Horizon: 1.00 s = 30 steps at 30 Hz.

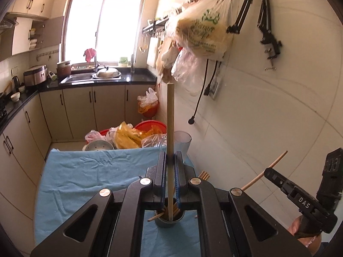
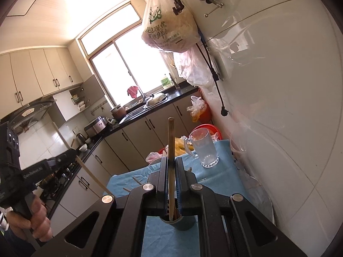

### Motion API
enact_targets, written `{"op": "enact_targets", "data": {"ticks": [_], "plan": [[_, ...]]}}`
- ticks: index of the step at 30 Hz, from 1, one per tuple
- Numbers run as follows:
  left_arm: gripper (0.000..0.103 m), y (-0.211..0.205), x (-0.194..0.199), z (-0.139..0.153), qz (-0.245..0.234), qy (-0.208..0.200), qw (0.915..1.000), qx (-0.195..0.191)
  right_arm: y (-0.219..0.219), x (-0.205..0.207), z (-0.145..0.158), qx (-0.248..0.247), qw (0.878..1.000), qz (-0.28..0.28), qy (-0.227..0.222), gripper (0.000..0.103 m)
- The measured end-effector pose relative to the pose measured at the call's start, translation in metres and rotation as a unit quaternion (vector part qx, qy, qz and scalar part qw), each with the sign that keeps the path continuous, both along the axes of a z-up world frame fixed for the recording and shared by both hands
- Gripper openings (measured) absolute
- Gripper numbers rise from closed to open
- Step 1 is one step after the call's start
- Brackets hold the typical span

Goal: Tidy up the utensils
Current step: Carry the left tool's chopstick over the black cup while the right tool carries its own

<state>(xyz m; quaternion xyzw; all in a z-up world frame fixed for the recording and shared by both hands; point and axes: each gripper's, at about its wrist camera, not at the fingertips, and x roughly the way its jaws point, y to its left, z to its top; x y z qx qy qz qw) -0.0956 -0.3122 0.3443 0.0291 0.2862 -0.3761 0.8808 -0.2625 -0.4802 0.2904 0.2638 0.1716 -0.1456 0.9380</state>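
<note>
Several chopsticks were found already in the cup (image 1: 169, 218). One chopstick (image 1: 170, 128) was pinched by the left gripper (image 1: 170, 162), another (image 2: 170, 150) by the right gripper (image 2: 171, 167); a few loose chopsticks (image 1: 204, 175) remained.

"DAS" (white) on right gripper (image 1: 275, 172)

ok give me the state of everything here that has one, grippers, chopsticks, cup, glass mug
left gripper: shut on a pale chopstick, held upright
right gripper: shut on a darker chopstick, held upright
dark cup: upright on the blue cloth, holding several chopsticks
glass mug: upright, empty
upper cabinet door: open
</note>
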Motion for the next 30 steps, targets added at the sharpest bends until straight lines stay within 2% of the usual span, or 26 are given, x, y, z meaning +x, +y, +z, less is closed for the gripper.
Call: {"op": "enact_targets", "data": {"ticks": [14, 30], "plan": [[0.006, -0.041, 0.029, -0.066, 0.025, 0.03, 0.9984, 0.04, -0.011, 0.058, -0.036, -0.002, 0.999, 0.013, 0.036, 0.007], [0.007, -0.049, 0.048, -0.106, 0.031, 0.049, 0.9954, 0.076, -0.007, 0.097, -0.082, -0.002, 0.995, 0.036, 0.095, 0.007]]}}
